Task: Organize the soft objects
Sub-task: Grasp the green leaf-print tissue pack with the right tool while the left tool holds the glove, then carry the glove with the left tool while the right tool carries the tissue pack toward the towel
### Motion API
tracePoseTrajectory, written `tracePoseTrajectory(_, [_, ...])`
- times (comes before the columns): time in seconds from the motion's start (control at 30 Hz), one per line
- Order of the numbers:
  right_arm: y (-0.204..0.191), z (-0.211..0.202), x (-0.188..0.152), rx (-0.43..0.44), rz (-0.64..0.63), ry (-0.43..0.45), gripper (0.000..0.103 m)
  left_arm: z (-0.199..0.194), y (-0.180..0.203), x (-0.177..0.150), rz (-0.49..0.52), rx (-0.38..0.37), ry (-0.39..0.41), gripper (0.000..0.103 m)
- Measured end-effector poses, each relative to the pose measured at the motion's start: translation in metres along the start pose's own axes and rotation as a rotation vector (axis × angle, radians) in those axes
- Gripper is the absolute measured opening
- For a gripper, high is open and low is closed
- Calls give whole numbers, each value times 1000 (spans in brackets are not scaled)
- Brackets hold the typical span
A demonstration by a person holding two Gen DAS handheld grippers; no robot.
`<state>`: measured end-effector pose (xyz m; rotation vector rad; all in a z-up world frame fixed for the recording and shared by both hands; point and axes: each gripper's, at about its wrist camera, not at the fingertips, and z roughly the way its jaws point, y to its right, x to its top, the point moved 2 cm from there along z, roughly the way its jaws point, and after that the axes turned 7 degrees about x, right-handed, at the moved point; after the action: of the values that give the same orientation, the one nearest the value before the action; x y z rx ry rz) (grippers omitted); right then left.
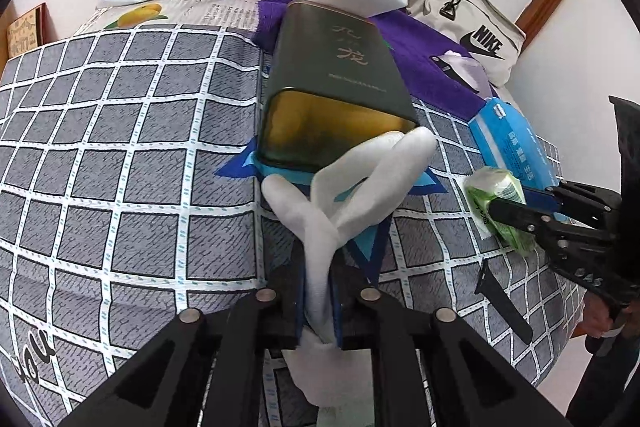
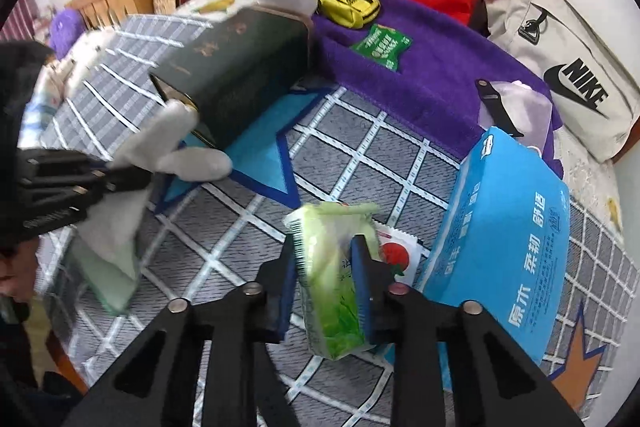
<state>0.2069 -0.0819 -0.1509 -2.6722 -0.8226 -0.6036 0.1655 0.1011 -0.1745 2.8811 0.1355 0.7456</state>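
White glove (image 1: 320, 239) pinched in left tongs (image 1: 318, 307).

Both black plastic tongs, left (image 1: 318, 301) and right (image 2: 326, 291), carry silver rivets and blue finger pads (image 2: 362, 283).

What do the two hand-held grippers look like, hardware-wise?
Both match: matte black angular linkage arms with triangular cut-outs and round silver pivot pins, ending in flat blue finger pads. That holds for the left hand-held gripper and the right hand-held gripper. Embossed lettering on the side is unreadable. No cables visible. The person wears dark sleeves.
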Motion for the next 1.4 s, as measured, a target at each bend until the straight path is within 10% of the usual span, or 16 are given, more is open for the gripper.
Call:
tracePoseTrajectory(0.27, [-3,-6,-3,64,44,43,21,1,15,0,34,2,18,36])
tracePoseTrajectory(0.53, [6,-24,-8,66,98,100,20,1,13,0,76,77,38,7])
tracePoseTrajectory(0.97, [13,-79,-9,85,105,227,20,-74,23,17,74,-5,146,6])
tracePoseTrajectory(1.4, [52,-115,2,32,163,292,20,-69,59,107,164,4,197,6])
